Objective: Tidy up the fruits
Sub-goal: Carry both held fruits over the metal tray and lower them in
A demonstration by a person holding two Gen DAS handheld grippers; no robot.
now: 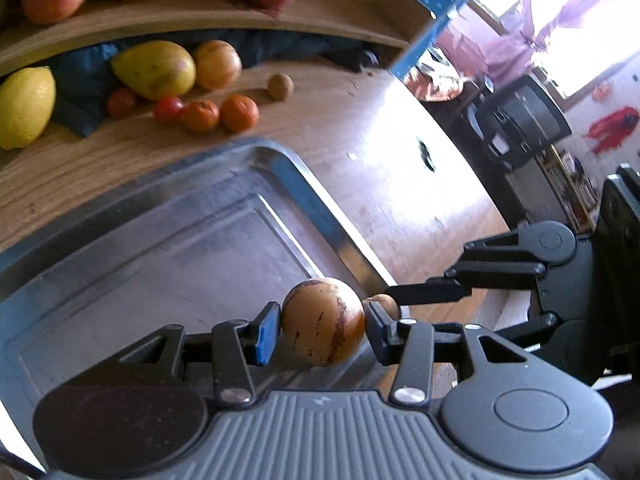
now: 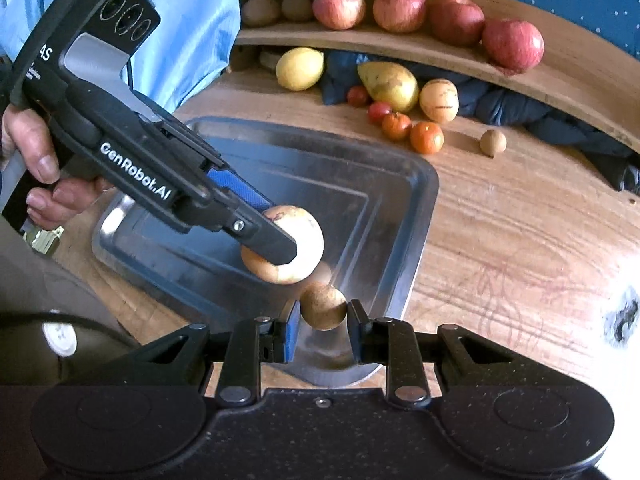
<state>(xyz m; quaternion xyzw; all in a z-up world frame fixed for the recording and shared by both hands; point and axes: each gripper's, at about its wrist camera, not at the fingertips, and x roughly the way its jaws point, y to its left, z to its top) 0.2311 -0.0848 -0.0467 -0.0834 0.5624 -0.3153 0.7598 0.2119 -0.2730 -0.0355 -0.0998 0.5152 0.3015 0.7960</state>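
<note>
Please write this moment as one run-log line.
left gripper: shut on melon | right gripper: shut on brown fruit | both above tray | tray holds nothing

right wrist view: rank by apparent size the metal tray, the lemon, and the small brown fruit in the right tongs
1. metal tray
2. lemon
3. small brown fruit, though it sits far nearer the camera, so its rank below the lemon is unsure.
</note>
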